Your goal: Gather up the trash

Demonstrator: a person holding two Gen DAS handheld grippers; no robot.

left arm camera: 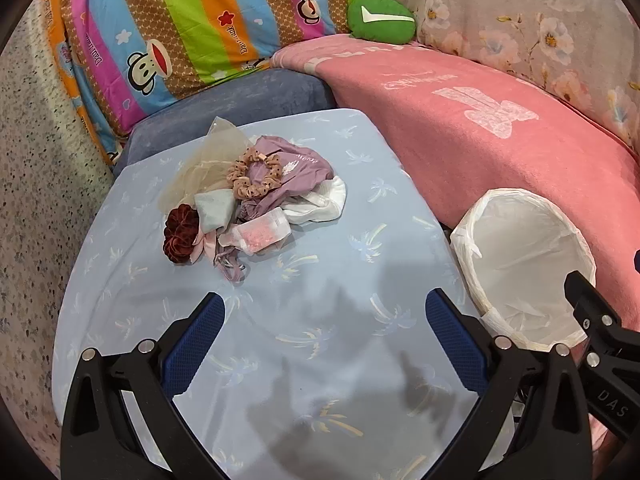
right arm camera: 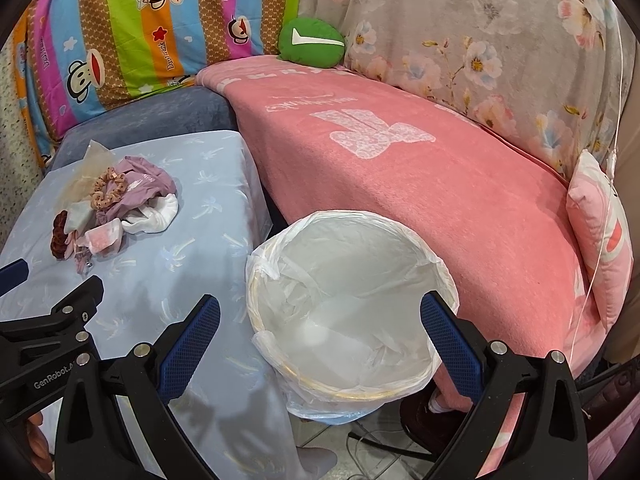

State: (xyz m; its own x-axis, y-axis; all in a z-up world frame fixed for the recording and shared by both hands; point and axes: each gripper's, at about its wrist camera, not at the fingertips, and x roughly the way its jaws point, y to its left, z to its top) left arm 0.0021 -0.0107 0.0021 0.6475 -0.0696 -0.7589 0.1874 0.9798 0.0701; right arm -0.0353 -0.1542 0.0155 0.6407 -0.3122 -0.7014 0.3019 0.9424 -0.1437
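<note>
1. The left gripper (left arm camera: 324, 320) hangs above the near part of the table (left arm camera: 360, 208), which is covered in a pale blue cloth with a palm print. Its jaws are spread wide with nothing between them.
2. The right gripper (right arm camera: 320, 328) hangs over the bin (right arm camera: 400, 388), just off the table's right edge. Its jaws are likewise spread and hold nothing.
3. The bin stands on the floor between the table's right edge and a sofa draped with a pink blanket (right arm camera: 440, 184). It is lined with a thin white bag (left arm camera: 520, 240), and no trash shows inside it.
4. The trash lies in one loose pile (left arm camera: 252, 196) towards the table's far left corner, well apart from both grippers.
5. In the pile are a mauve garment (left arm camera: 296, 168) with a tan scrunchie (left arm camera: 250, 178) on top of it, a white cloth (left arm camera: 320, 204) at its right side, and a clear packet of pink bits (left arm camera: 264, 234) at the near side.
6. A dark red scrunchie (left arm camera: 180, 232) sits at the pile's left, touching a pale folded piece (left arm camera: 214, 210), and a crumpled clear wrapper (left arm camera: 200, 168) lies behind it.
7. A striped cartoon-print pillow (left arm camera: 172, 32) and a green cushion (left arm camera: 380, 18) lean behind the table.
</note>
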